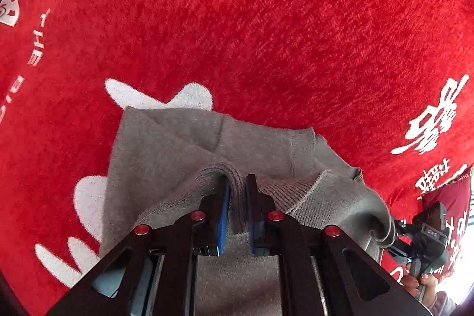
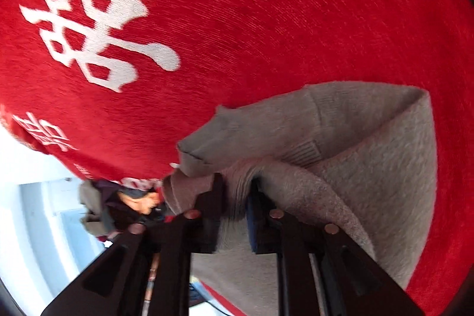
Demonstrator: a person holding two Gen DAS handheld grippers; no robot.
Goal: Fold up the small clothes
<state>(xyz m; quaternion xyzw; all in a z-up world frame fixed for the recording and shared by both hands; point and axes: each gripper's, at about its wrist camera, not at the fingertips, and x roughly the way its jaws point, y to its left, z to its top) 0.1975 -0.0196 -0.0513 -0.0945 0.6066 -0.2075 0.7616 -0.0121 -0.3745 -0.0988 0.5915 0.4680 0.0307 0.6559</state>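
Surface: red cloth (image 1: 266, 19) with a coarse chenille-like nap, spread flat, covering nearly the whole view in both cameras. White woven characters (image 2: 97, 17) and white petal-like shapes (image 1: 189, 95) set into the weave; Latin letters reading "THE" near the left edge of the left view. What lies under the cloth: cannot tell. Pale, bright room surfaces visible past the cloth edge at lower left of the right view, blurred.

Left gripper (image 1: 237, 191): black frame, red rivets, blue pads on the fingers (image 1: 224, 215). Narrow gap, with a ribbed band of the grey sweater (image 1: 166, 144) bunched up between the pads and touching both. Held.

Right gripper (image 2: 235, 191): black frame, copper-coloured rivets, fingers (image 2: 214, 197) set at a narrow gap with a ribbed fold of the same sweater standing between them. Picture blurred; fabric appears in contact with both fingers. Same gripper seen at far right of the left view, with a hand (image 1: 414, 285) beneath it and a gathered corner of the sweater at its tip.

Sweater: grey knit, soft and fuzzy on the body, finer ribbing at the hems. Lying on the red cloth, doubled over in loose folds, near edge raised at both grippers, far edge resting on the cloth.
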